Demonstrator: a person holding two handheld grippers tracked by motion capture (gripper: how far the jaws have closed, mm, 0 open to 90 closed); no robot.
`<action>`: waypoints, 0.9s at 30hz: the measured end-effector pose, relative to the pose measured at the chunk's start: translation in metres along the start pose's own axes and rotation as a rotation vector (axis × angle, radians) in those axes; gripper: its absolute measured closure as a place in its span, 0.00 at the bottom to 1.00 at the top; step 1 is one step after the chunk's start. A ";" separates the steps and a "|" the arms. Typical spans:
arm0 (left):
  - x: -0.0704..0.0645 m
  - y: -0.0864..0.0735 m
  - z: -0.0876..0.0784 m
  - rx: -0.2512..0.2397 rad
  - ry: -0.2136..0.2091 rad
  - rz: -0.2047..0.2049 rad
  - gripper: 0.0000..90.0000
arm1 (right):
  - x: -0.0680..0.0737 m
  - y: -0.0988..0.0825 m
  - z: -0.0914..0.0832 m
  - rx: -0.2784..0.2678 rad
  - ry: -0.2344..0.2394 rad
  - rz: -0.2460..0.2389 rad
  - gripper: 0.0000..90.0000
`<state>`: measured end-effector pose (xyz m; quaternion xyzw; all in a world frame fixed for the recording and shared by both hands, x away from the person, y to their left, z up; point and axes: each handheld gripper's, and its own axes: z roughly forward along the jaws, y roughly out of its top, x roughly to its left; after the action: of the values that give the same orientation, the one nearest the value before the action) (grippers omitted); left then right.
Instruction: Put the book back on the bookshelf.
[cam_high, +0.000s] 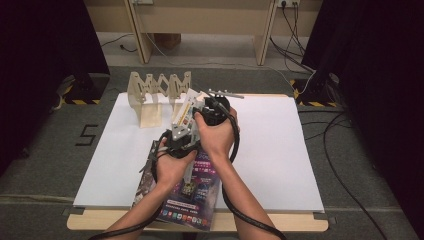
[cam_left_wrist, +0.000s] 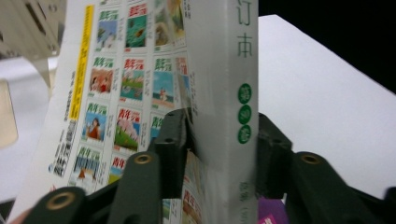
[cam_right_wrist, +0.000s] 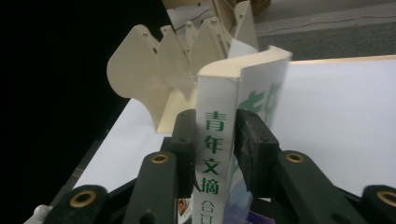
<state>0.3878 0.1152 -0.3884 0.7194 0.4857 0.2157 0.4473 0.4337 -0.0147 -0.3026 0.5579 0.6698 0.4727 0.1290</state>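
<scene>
A thick white book with green characters on its spine is held tilted up over the middle of the table. In the left gripper view my left gripper has its pads on both sides of the book, near the spine's lower part; the back cover carries rows of small pictures. My right gripper grips the book further along, one pad on each side of the spine. In the high view the left gripper is below the book and the right gripper is at its right.
A pale wooden accordion rack stands at the back left of the white sheet, just beyond the book; it is also in the right gripper view. A purple magazine lies flat at the table's front edge under the forearms. Cables trail on the floor at right.
</scene>
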 end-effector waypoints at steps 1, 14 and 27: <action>0.002 -0.001 -0.002 0.000 0.002 -0.002 0.71 | 0.002 0.000 0.001 0.001 0.003 -0.006 0.76; 0.029 -0.004 -0.013 0.004 -0.064 0.013 0.81 | -0.006 0.012 -0.011 -0.032 0.130 -0.047 0.66; 0.046 0.006 -0.026 -0.043 -0.097 -0.022 0.82 | -0.121 -0.038 -0.028 0.008 -0.007 0.132 0.64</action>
<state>0.3919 0.1667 -0.3761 0.7137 0.4666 0.1862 0.4880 0.4322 -0.1311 -0.3612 0.6029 0.6332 0.4755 0.0974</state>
